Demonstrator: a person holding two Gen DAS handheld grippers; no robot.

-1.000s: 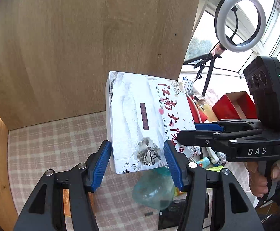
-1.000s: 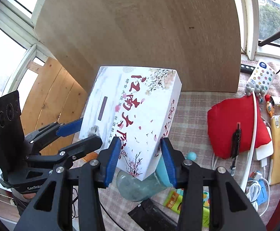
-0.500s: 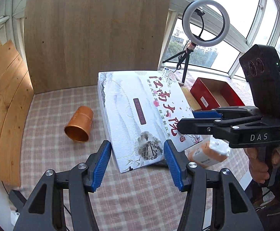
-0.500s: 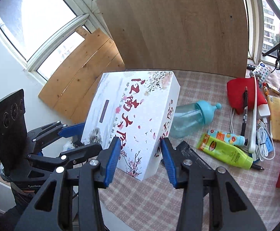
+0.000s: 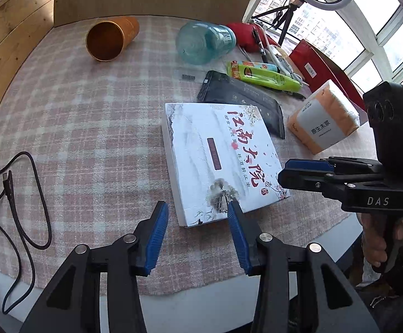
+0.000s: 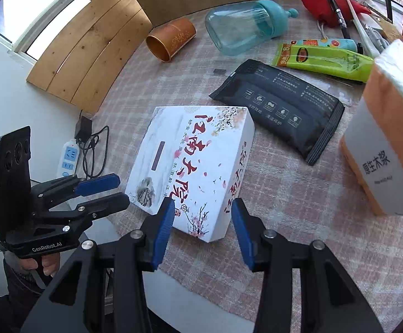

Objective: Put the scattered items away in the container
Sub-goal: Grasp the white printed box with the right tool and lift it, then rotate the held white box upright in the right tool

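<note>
A black cable (image 5: 21, 211) trails over the left edge of the checked tablecloth (image 5: 90, 127) that covers the worktop. Toward the far left corner an orange cup (image 5: 110, 37) lies on its side, mouth facing the near edge. The left gripper (image 5: 197, 222) hangs over the near edge with its blue-padded jaws apart and nothing between them, aimed at the near left corner of the white printed box (image 5: 221, 161), which lies flat on the cloth close to the near edge. The right gripper (image 6: 201, 220) is likewise spread wide, its jaws just outside the near right corner of the box without pinching it. Behind the box, toward the far edge, a clear blue bottle (image 5: 204, 44) lies on its side, and a black flat pouch (image 5: 240, 97) sits right behind the box's far right corner. Further right a green tube (image 5: 265, 76) rests beside a red pouch (image 5: 243, 34) with a pen on it. An orange tissue pack (image 5: 323, 116) stands toward the right edge, and a red box (image 5: 323, 69) sits behind it.
</note>
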